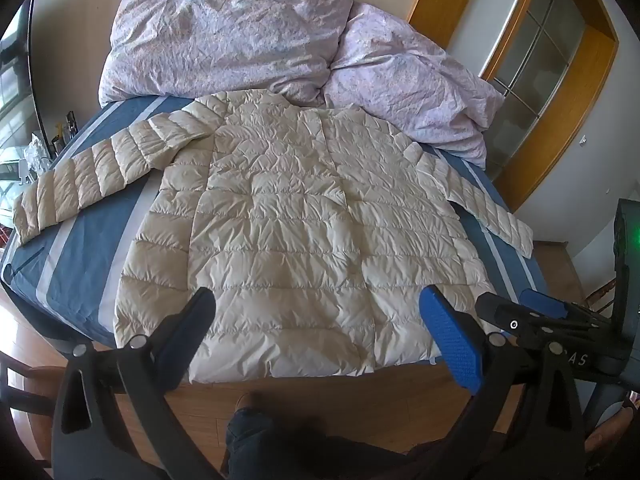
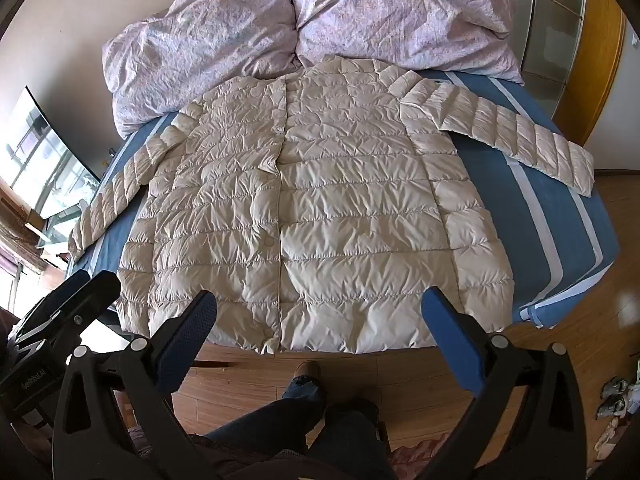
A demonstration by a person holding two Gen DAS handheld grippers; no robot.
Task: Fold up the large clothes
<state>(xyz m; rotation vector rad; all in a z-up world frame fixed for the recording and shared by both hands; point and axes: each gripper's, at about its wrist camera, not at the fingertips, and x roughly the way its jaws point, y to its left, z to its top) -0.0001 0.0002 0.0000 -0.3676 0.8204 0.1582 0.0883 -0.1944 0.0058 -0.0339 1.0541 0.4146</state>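
The jacket [image 1: 288,220] lay flat on the bed [image 1: 84,248], front side up, snaps shut. Its long way ran from the hem, close to me at the bed's near edge, up to the collar by the crumpled quilt [image 1: 240,36].

On the left, one sleeve [image 1: 84,184] stuck out sideways and reached the bed's left edge. My left gripper [image 1: 316,320] hung above the hem, tipped down, its jaws spread wide with nothing in them. That sleeve was up and to the left of it, so I judged my left hand was the nearer one for it.

On the right, the other sleeve [image 2: 516,132] stretched out to the bed's right side. My right gripper [image 2: 320,320] was also wide and empty, over the hem. That sleeve was up and to its right, so I thought my right hand should fetch it.
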